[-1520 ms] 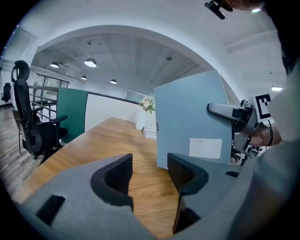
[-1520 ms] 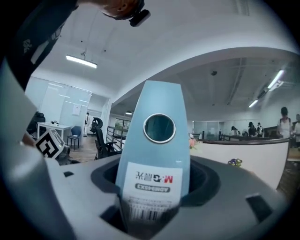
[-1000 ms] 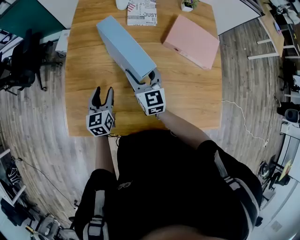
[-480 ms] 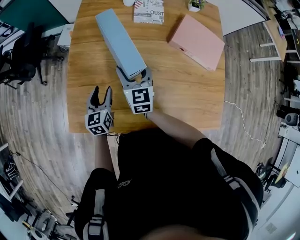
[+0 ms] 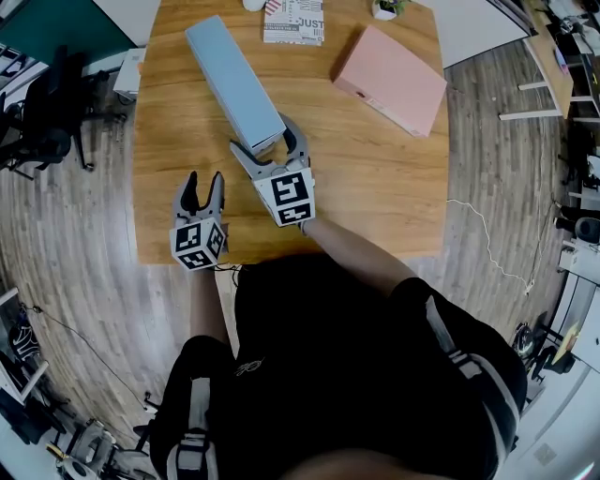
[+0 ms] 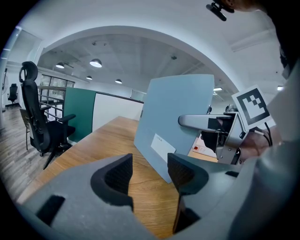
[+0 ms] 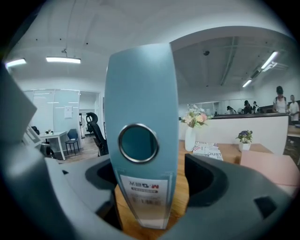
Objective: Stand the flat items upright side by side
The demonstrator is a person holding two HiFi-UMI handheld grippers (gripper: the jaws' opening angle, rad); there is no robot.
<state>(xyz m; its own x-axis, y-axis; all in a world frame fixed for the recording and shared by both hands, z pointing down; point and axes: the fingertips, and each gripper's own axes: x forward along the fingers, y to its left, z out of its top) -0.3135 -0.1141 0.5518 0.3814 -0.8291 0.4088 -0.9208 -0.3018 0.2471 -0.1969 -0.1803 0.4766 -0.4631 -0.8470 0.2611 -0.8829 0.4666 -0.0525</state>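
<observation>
A light blue binder [image 5: 234,80] stands upright on its edge on the wooden table [image 5: 375,197], running from near me toward the far left. My right gripper [image 5: 267,141] straddles its near spine [image 7: 140,117]. Its jaws are opening, the spine is between them, and a gap shows beside the pads. A pink binder [image 5: 391,80] lies flat at the far right. My left gripper [image 5: 203,183] hovers at the table's near left edge, open and holding nothing. In the left gripper view the blue binder [image 6: 178,117] stands just beyond the left gripper [image 6: 150,173].
A printed magazine [image 5: 293,21], a white vase with flowers [image 7: 194,136] and a small potted plant [image 5: 382,9] sit along the table's far edge. A black office chair [image 5: 47,117] stands on the floor to the left.
The right gripper's jaws have spread wider around the blue binder's near end, and binder and gripper have shifted a little to the left. The left gripper has stayed put.
</observation>
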